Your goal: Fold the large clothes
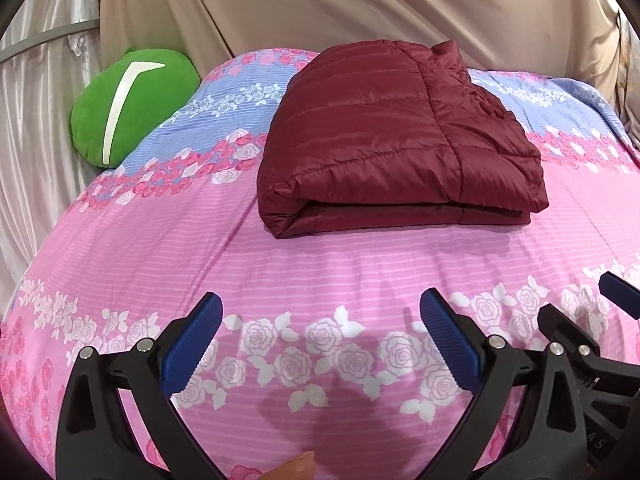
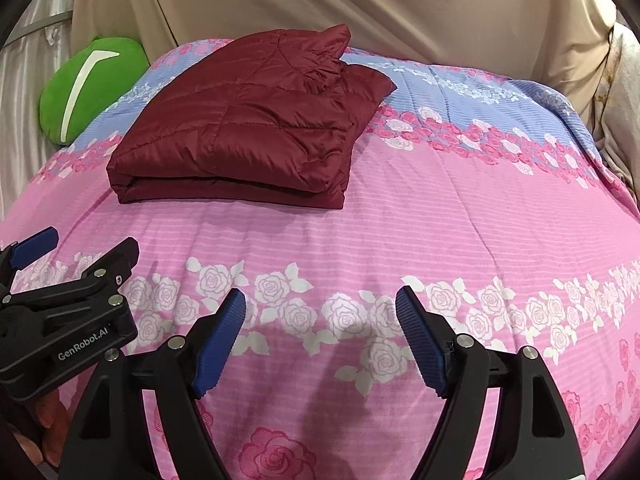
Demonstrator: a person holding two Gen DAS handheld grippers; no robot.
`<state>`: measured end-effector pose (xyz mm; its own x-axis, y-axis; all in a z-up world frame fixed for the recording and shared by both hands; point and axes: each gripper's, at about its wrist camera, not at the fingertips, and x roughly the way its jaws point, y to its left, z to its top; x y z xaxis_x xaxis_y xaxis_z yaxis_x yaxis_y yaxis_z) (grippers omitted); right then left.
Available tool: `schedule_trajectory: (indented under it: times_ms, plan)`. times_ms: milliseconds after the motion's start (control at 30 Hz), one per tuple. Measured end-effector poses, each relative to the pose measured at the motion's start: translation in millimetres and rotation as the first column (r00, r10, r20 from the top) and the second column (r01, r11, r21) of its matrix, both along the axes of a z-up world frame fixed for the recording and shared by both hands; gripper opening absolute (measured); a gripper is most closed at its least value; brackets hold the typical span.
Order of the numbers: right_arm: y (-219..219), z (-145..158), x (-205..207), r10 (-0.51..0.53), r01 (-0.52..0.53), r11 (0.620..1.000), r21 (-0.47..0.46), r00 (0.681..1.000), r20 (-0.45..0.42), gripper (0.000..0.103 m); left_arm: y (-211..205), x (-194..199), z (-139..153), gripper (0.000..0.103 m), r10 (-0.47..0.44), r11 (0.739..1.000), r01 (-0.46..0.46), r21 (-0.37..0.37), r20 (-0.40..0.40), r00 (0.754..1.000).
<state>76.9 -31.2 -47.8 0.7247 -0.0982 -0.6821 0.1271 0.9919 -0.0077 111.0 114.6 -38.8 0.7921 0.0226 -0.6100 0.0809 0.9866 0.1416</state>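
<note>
A dark red quilted jacket [image 1: 400, 140] lies folded into a thick rectangle on the pink and blue floral bedspread [image 1: 320, 264]; it also shows in the right wrist view [image 2: 244, 128]. My left gripper [image 1: 320, 312] is open and empty, low over the bedspread, well in front of the jacket. My right gripper [image 2: 320, 308] is open and empty, in front and to the right of the jacket. Each gripper appears at the edge of the other's view, the right one [image 1: 580, 320] and the left one [image 2: 76, 272], side by side.
A green cushion [image 1: 132, 104] with a white stripe sits at the bed's far left corner. Beige cloth [image 1: 360, 4] hangs behind the bed, and pale satin curtains [image 1: 36, 120] hang at the left. The bed's right edge [image 2: 608, 168] drops off.
</note>
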Motion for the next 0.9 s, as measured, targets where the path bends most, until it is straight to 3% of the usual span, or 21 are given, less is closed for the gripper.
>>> schedule_trajectory:
  times_ms: [900]
  plan:
    - [4.2,0.2,-1.5,-0.017,0.017,1.000,-0.018,1.000,0.001,0.075,-4.4,-1.0,-1.6,0.097,0.024,0.999,-0.024,0.031,-0.004,1.000]
